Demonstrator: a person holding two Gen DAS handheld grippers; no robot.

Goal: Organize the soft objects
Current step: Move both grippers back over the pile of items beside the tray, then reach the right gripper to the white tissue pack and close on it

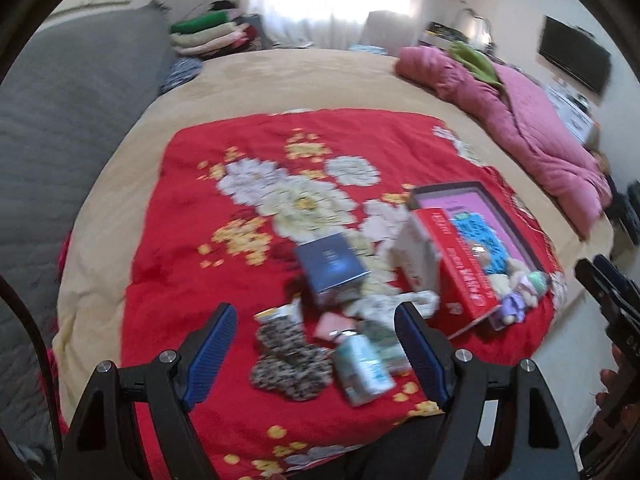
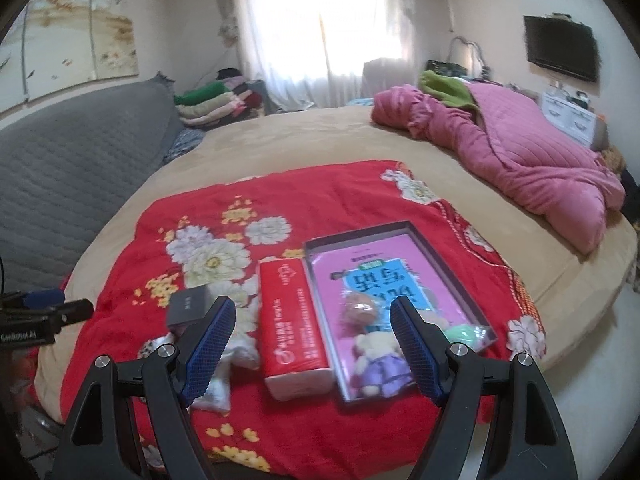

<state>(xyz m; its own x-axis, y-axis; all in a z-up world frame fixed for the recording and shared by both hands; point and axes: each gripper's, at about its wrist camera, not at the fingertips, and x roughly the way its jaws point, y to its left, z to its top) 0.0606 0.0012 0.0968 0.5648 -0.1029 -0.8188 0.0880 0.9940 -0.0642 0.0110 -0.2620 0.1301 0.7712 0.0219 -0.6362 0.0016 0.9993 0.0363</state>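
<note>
Blue-padded left claw (image 1: 316, 356): spread wide and empty, hovering over a clutter of small things at the near edge of the red blanket.
Right claw (image 2: 312, 346): likewise released, nothing between its pads, poised above the tissue pack and the tray's near end.
Speckled soft pieces (image 1: 288, 360): two rounded, black-and-white flecked items lying on the blanket between the left claw's fingers in its view; blurred, kind unclear.
Small carton (image 1: 362, 364): pale green-white, lying tilted just beside the speckled pieces.
Dark box (image 1: 332, 266): navy, resting on the blanket just beyond the clutter.
Red tissue pack (image 2: 294, 328): lying lengthwise on the blanket, touching the tray's left side.
Tray (image 2: 316, 246): shallow, dark-rimmed, holding a pink book with blue lettering.
Plush doll (image 2: 378, 364): cream with a lilac dress, lying at the tray's near end, a brown-haired doll (image 2: 360, 312) just behind it and a mint-green soft item (image 2: 460, 334) at the near right corner.
Red blanket (image 2: 320, 200): floral, spread over a beige bed (image 2: 300, 136).
Pink quilt (image 2: 520, 160): bunched along the bed's far right, a green cloth on top.
Folded textiles (image 2: 212, 104): stacked beyond the bed's far left by the window.
</note>
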